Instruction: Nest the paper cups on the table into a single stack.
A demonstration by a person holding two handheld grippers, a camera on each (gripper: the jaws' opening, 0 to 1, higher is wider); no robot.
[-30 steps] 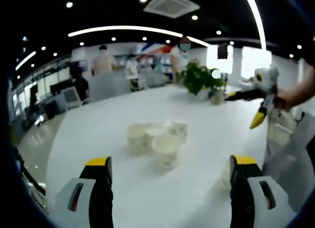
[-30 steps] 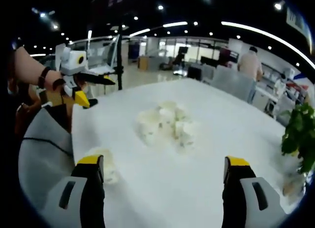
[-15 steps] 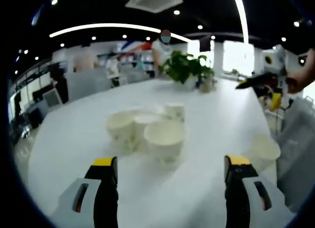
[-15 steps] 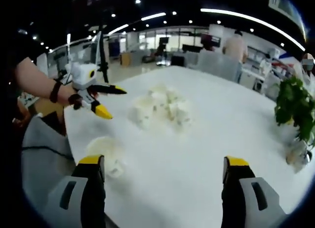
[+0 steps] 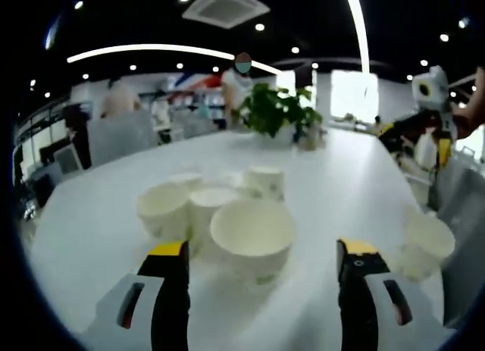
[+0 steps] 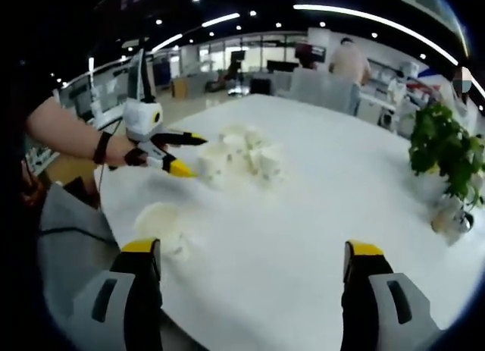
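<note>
Progress: barely begun, by the look of it; no stack formed, cups standing loose on the white table (image 5: 356, 184).
Cup cluster (image 6: 239, 160): several paper cups huddled together upright near the middle of the table, rims up, touching or nearly so; exact count hard to tell.
Nearest cup (image 5: 252, 233): front of the cluster, wide mouth open, sitting between the left jaws' line of sight, just ahead of them and not yet enclosed.
Lone cup (image 5: 427, 245): standing apart from the cluster, close to the table's near edge; same cup at (image 6: 161, 226) in the right gripper view.
Left gripper (image 5: 261, 264): jaws spread wide, nothing held; aimed at the nearest cup.
Right gripper (image 6: 250, 264): jaws spread wide, nothing between them; well back from the cluster, over bare table.
Plant (image 6: 443, 150): potted, far side of the table, clear of the cups.
Remaining: every nesting step, judging from these views; lone cup to be brought in as well.
</note>
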